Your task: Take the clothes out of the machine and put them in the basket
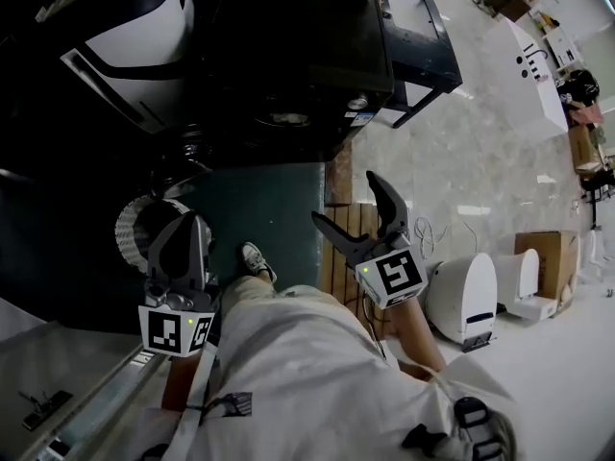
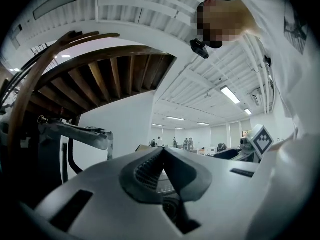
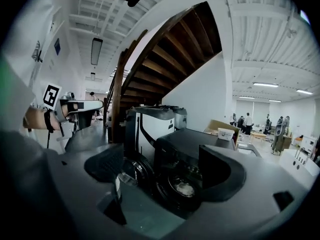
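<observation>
Presently a pale lump (image 3: 185, 188) shows behind the dark machine's (image 3: 200, 146) round door (image 3: 172, 176), the white slatted basket (image 1: 133, 227) hides its contents beside the left gripper (image 1: 185, 221), jaws together and empty, while the right gripper (image 1: 346, 198) gapes wide, empty.

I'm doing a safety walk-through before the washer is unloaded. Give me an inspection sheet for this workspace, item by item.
Surface: dark green mat before the machines; pale floor to the right.
Job's things: black front-loading machine, something pale behind its round port; ribbed white round thing, likely the basket, contents unseen.
Clutter: cardboard box; white units.
Grippers: left gripper shut, empty; right gripper open, empty.
Cables: white cable loose on the floor.
Surroundings: wooden staircase; people far off.
</observation>
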